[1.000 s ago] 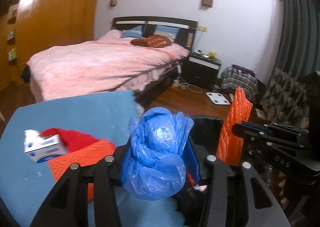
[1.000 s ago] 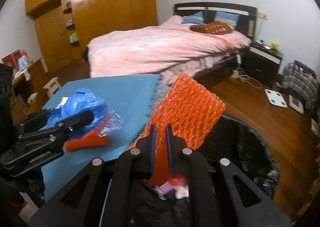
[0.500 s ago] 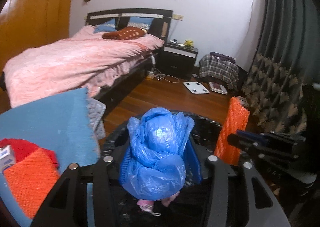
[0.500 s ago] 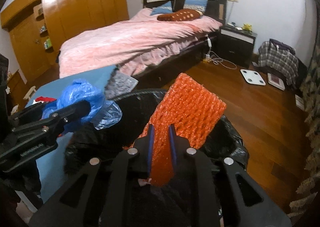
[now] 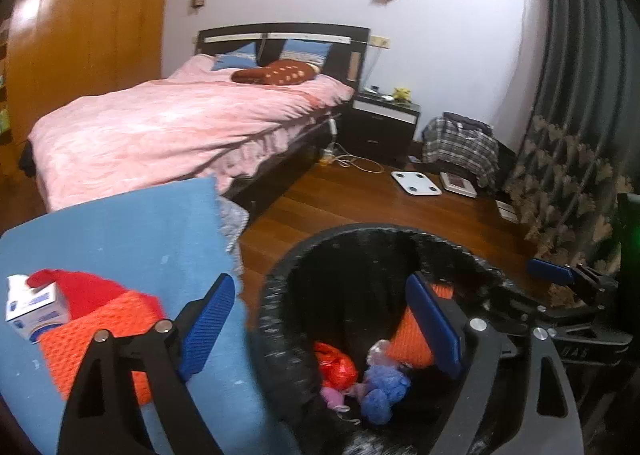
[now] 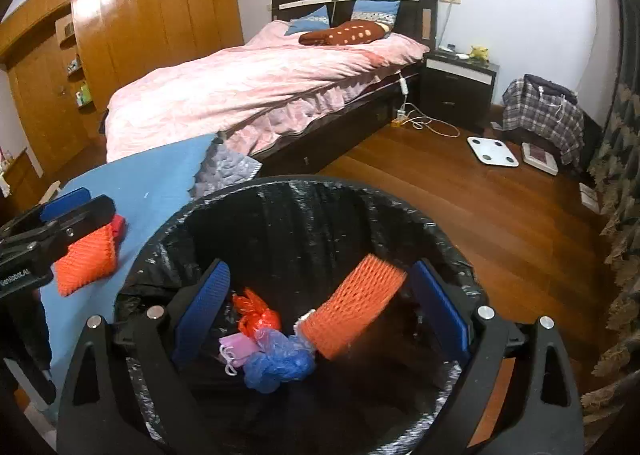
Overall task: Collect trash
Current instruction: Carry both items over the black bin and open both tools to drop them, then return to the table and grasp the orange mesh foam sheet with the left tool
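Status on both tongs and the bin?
Left tongs, right tongs just opened, empty. Blue bag, orange net inside bin. Nothing blocking.

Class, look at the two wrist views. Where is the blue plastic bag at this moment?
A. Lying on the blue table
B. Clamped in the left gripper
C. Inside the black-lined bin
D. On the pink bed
C: the blue plastic bag lies at the bottom of the black-lined bin, beside the orange foam net.
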`<action>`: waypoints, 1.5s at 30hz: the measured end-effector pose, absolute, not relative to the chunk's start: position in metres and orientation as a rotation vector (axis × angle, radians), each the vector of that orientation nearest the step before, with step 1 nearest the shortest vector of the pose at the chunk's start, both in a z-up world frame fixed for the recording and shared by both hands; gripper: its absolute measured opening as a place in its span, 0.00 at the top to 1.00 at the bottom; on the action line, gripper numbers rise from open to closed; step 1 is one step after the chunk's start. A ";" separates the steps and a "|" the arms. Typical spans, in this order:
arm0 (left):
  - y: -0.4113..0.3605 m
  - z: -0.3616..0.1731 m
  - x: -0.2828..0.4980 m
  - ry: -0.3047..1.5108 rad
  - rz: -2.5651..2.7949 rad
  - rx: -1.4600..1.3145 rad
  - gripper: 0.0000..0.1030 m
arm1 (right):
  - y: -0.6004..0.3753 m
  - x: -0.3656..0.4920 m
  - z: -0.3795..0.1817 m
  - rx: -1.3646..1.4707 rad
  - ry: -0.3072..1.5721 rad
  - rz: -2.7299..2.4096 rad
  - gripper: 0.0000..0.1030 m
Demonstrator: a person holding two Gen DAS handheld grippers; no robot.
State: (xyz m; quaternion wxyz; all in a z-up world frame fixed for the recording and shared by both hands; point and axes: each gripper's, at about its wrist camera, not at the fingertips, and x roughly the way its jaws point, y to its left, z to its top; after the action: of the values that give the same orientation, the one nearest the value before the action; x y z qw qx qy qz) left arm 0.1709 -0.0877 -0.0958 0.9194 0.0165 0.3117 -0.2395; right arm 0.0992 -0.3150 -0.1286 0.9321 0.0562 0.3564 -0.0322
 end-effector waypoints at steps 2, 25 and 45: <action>-0.074 -0.095 0.169 0.635 -0.463 0.034 0.16 | -0.308 0.101 -0.125 0.112 0.726 -0.054 0.13; 0.097 -0.146 0.167 0.714 -0.091 -0.002 0.13 | -0.157 0.140 -0.116 0.042 0.658 0.222 0.07; 0.100 -0.181 0.192 0.816 -0.190 -0.069 0.60 | -0.129 0.163 -0.135 -0.007 0.695 0.241 0.07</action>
State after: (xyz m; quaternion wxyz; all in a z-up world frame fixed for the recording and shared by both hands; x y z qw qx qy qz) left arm 0.1921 0.0998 -0.1815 0.9129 -0.0334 0.3961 -0.0925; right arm 0.1629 -0.1288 -0.1346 0.9332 -0.0035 0.3396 0.1177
